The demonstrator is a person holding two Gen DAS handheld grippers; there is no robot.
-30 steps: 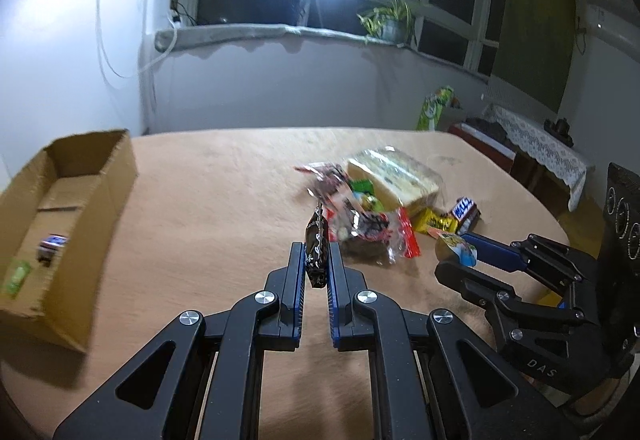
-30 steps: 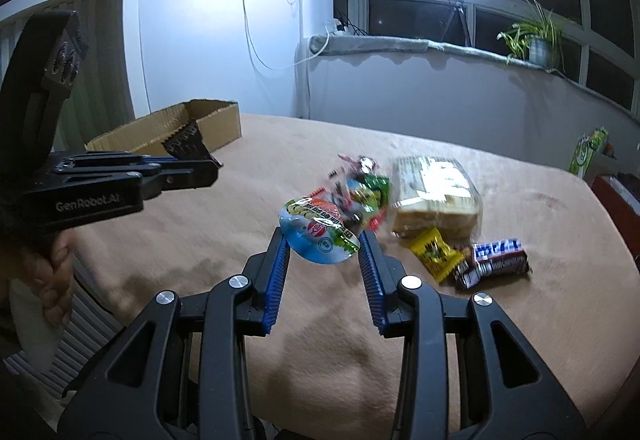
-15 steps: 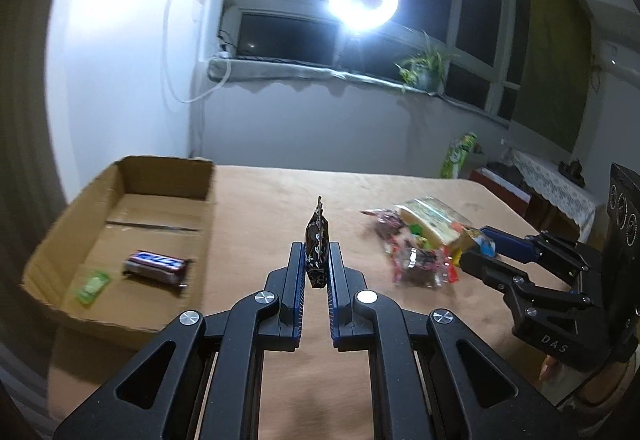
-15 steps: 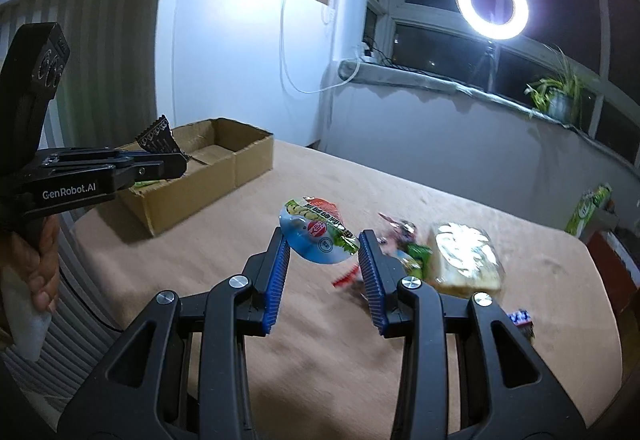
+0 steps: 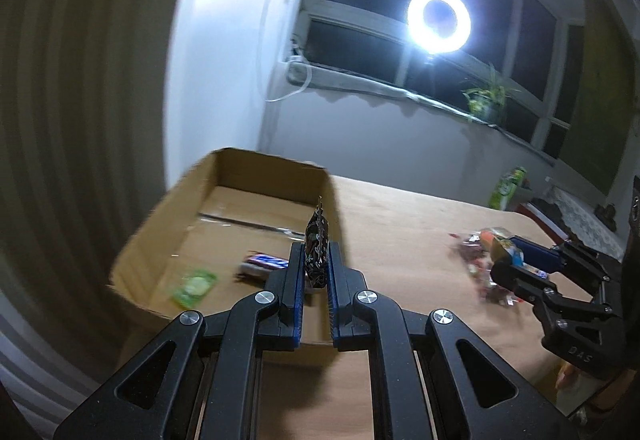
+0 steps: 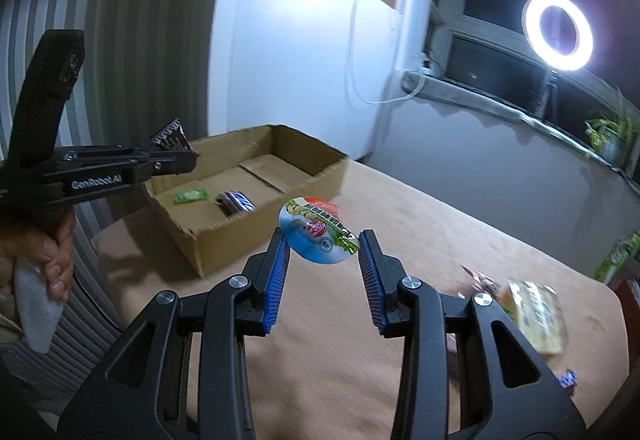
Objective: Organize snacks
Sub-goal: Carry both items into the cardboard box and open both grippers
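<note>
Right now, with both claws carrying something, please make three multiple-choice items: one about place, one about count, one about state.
1. Where is the green packet?
A. in the cardboard box
B. on the table
C. in a claw

2. How many snacks lie in the box?
A. none
B. two
C. five

3. The right claw is
A. empty
B. shut on the round sealed cup
C. resting in the box

Key: 1 A, it lies on the box floor; 2 B, only the packet and a wrapped bar; 3 B, both pads press the cup.
</note>
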